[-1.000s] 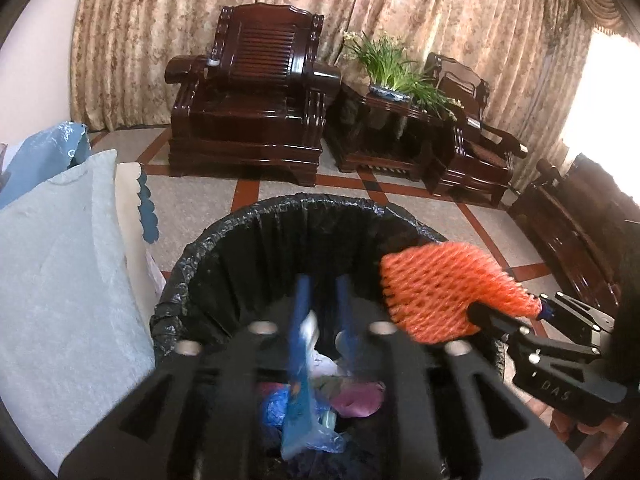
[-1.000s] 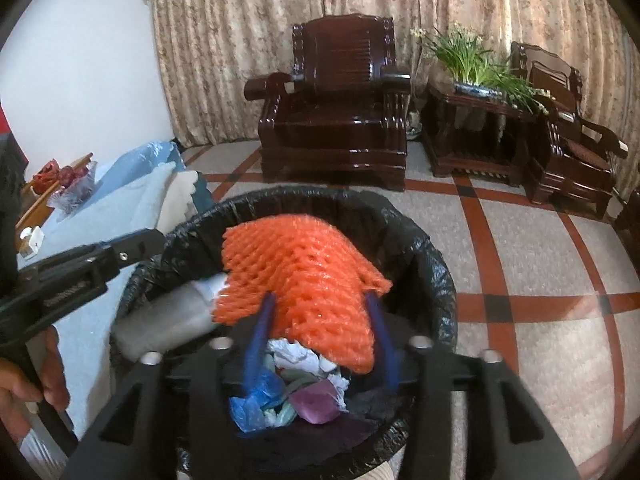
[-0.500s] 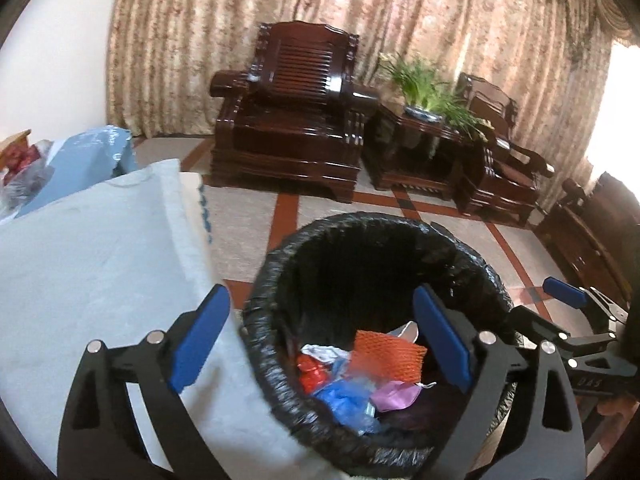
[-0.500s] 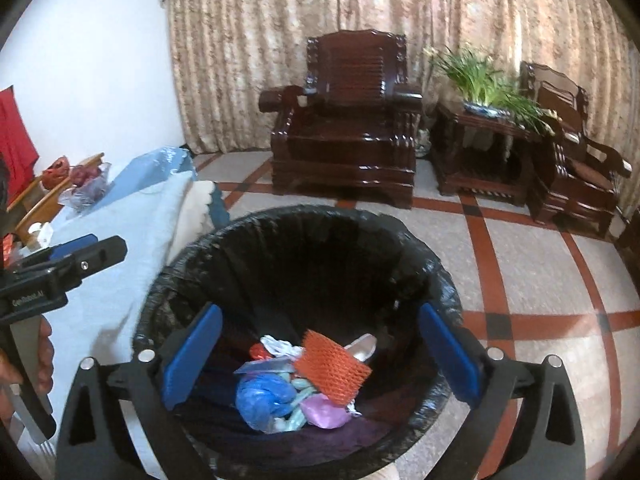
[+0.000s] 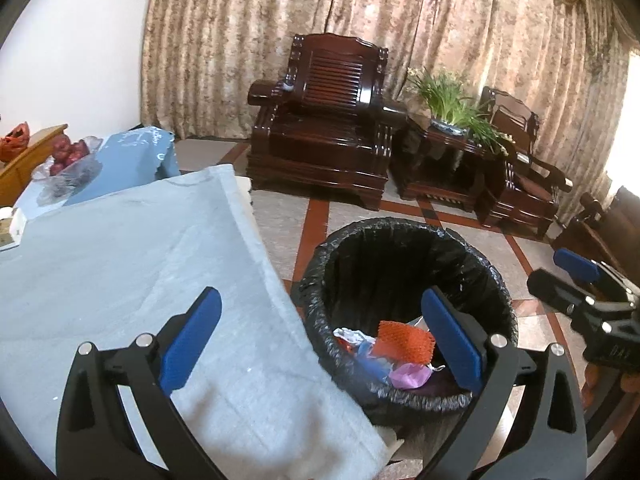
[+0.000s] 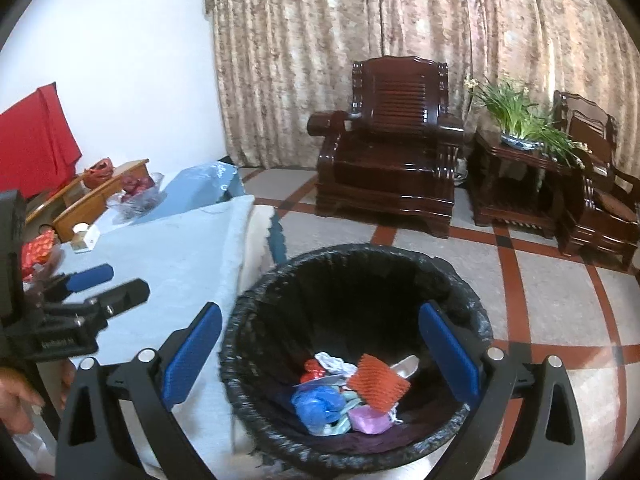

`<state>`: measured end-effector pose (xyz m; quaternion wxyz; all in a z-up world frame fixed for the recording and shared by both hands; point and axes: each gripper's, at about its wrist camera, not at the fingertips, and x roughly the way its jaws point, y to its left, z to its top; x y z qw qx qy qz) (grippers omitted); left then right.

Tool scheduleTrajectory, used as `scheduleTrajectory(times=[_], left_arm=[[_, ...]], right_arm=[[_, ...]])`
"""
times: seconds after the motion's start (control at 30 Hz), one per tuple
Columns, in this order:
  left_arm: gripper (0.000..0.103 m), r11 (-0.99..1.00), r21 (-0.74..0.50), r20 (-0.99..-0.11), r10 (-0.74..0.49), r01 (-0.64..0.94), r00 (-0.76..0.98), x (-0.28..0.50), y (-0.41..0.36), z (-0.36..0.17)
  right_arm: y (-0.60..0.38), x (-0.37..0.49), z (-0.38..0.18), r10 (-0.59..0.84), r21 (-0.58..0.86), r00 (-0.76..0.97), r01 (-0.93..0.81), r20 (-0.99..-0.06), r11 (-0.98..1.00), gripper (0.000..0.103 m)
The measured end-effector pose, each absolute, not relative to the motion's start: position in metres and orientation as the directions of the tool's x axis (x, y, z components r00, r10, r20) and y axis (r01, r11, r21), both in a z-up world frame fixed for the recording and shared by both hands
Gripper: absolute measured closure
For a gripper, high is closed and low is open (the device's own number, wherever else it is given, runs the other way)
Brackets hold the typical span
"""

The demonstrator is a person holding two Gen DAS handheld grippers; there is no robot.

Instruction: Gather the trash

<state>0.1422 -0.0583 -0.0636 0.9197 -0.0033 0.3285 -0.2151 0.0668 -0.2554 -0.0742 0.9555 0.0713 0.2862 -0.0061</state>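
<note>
Both grippers, left [image 5: 320, 344] and right [image 6: 320, 344], empty, fingers just spread wide. Orange net [image 6: 378, 386] down in bin [image 6: 476, 316]. Back toward counter [image 5: 120, 248], clearing bin's rim.

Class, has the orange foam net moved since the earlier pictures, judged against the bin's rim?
Yes. The orange foam net dropped from above the bin's rim to the trash inside; the right gripper fingers have just opened, empty.

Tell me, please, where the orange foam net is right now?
In both wrist views the orange foam net lies inside the black-lined trash bin, on top of the other trash, right of a blue bag.
</note>
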Motion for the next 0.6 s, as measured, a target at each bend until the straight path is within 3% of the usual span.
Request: scheduleTrajectory(times=[0.6], left_arm=[[0.006,0.928,-0.092,-0.540,-0.351,0.361,0.765,0.097,-0.039,-0.006]], right_arm=[[-0.234,0.041,-0.024,0.051,0.113,0.858,0.008,-0.510,0.994,0.006]])
